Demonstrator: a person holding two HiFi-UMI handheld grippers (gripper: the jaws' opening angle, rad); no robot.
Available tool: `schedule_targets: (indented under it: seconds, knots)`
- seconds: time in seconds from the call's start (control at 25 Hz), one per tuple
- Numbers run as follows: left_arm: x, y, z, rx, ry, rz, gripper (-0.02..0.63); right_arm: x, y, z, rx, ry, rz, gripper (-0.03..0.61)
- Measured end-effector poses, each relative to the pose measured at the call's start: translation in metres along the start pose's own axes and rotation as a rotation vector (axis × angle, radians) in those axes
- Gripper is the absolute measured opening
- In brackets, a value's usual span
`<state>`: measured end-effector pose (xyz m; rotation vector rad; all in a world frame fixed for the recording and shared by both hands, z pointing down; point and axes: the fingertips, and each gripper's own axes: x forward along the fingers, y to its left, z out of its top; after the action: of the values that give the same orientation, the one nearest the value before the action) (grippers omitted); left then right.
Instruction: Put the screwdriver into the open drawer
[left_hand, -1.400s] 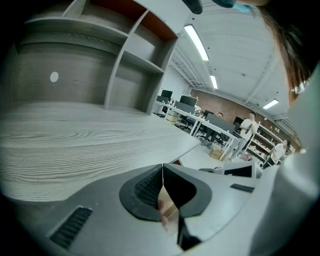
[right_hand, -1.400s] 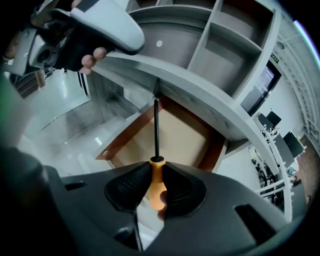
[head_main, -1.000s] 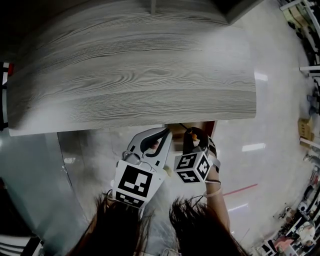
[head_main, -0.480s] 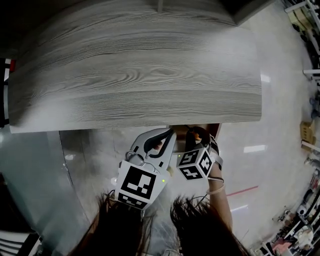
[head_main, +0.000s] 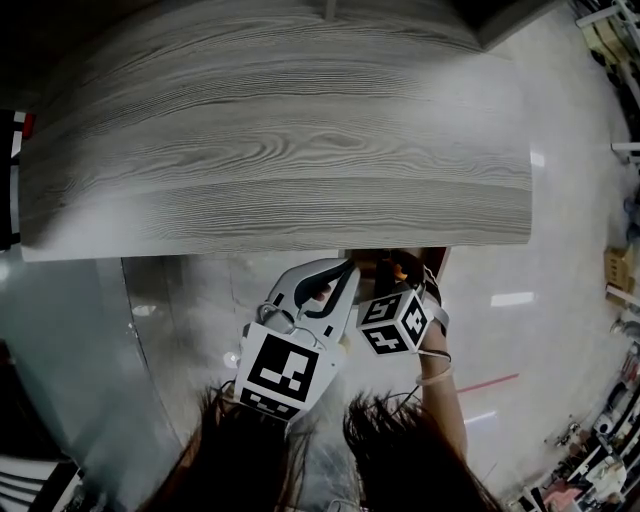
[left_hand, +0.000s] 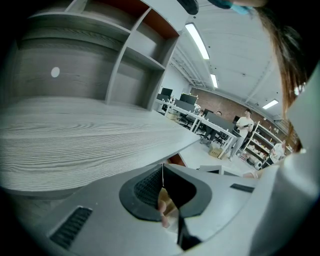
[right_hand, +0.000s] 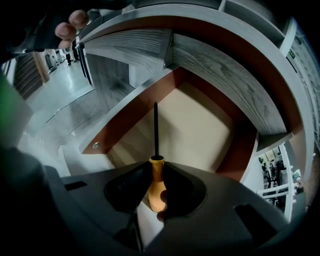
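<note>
My right gripper (right_hand: 156, 167) is clamped on the screwdriver (right_hand: 157, 192). It has a smooth orange handle, and its thin black shaft points over the drawer (right_hand: 200, 125) at frame centre, with a beige floor and reddish-brown walls. My left gripper (left_hand: 162, 172) has its jaws pressed together below the grey wood-grain tabletop (left_hand: 90, 135).

Was an open-plan office/lab: desks with monitors (left_hand: 192, 107) at 2 o'clock, storage racks (left_hand: 262, 142) at 3, ceiling strip lights (left_hand: 197, 40) at 1.

Right tongs (right_hand: 157, 171) grip the screwdriver (right_hand: 156, 192), pointing into the drawer (right_hand: 197, 127).
</note>
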<state>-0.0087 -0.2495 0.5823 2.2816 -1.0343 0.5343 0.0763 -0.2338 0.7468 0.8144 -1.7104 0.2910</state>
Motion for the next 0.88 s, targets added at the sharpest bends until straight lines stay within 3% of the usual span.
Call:
schedule_targets:
  seconds: [0.88]
  knots:
    - [0.002, -0.0034, -0.005, 0.002, 0.012, 0.007, 0.02, 0.0034, 0.0005, -0.0008, -0.001, 0.003, 0.018, 0.11]
